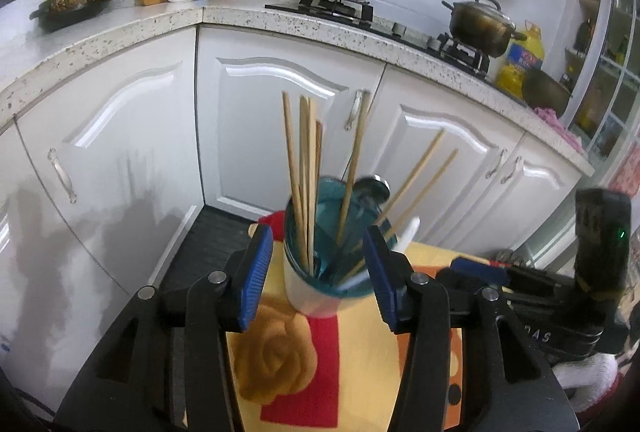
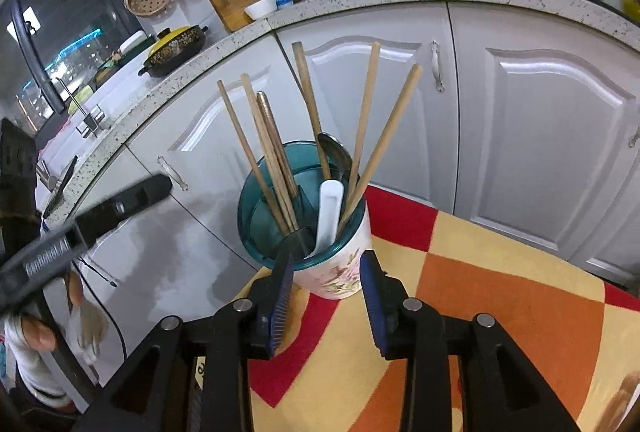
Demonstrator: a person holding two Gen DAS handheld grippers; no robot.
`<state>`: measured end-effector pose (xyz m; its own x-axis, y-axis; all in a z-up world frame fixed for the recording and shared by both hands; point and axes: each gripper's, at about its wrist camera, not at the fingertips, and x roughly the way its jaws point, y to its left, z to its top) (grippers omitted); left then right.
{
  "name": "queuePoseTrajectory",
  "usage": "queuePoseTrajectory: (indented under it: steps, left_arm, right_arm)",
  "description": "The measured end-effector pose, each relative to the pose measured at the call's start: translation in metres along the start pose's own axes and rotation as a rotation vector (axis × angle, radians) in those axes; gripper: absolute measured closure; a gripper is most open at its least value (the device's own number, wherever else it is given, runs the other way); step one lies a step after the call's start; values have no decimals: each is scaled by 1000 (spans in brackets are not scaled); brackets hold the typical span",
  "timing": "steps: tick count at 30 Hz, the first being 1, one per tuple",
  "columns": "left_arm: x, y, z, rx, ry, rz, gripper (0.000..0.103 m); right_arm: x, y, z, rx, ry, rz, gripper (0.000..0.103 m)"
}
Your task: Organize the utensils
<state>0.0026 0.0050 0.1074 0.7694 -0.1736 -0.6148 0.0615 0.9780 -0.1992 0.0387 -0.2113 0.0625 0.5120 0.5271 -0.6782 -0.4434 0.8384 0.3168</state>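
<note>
The left gripper (image 1: pixel 316 268) has its fingers spread, empty, either side of the holder (image 1: pixel 320 272). The holder, full of chopsticks (image 2: pixel 276 159) and spoons (image 2: pixel 330 216), stands on the desk (image 2: pixel 500 312). The right gripper (image 2: pixel 326 302) fingers are apart, empty, just before it.

Letters "DAS" on the right hand-held gripper (image 1: pixel 476 266) body.
</note>
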Motion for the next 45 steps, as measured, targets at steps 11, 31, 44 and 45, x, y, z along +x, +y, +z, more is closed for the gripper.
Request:
queuePoseTrajectory:
  steps: [11,31,44,45]
  left_arm:
    - [-2,-17,-30,51,10,70,57]
    - [-11,-18,-35,76,-40,149,57]
    - [-13,-21,-35,86,-68,184,57]
    - [-14,-21,-36,86,-69,185,57]
  right_arm:
    - [-13,15,-10,-15,-34,-65,60]
    - [-18,26,-8,-31,-54,-109,60]
    - [-19,35,-4,-56,-73,-120,59]
    - [-19,35,-4,-58,-75,-121,59]
